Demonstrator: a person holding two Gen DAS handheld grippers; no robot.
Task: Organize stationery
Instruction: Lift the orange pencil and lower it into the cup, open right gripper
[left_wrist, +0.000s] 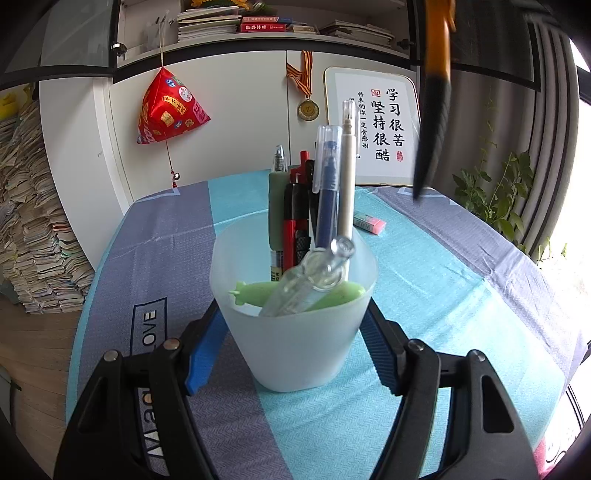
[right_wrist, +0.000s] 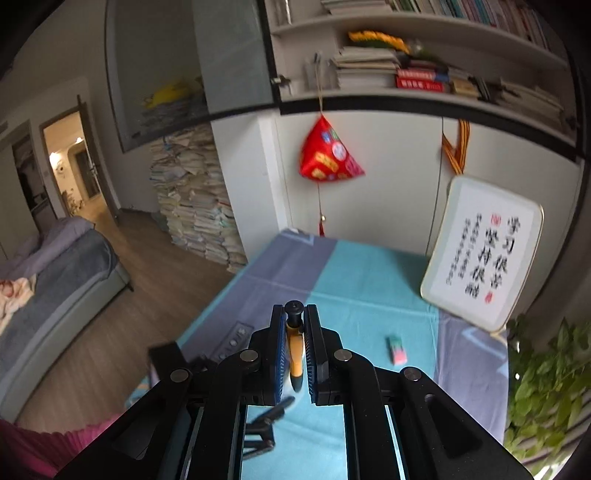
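My left gripper (left_wrist: 293, 314) is shut on a frosted white cup (left_wrist: 295, 332) that stands on the table and holds several pens (left_wrist: 325, 192) and a green pen-shaped thing (left_wrist: 258, 291). My right gripper (right_wrist: 294, 347) is shut on an orange and black pen (right_wrist: 294, 350), held upright between the pads. That pen also hangs blurred at the upper right of the left wrist view (left_wrist: 434, 99), above and to the right of the cup. A pink eraser (left_wrist: 369, 222) lies behind the cup; it also shows in the right wrist view (right_wrist: 396, 349).
The table has a blue and grey cloth (left_wrist: 443, 295). A framed calligraphy board (left_wrist: 373, 125) leans at the table's back. A plant (left_wrist: 495, 192) stands to the right. Stacked books (left_wrist: 33, 229) stand to the left. A dark device (right_wrist: 232, 341) lies near the table's left edge.
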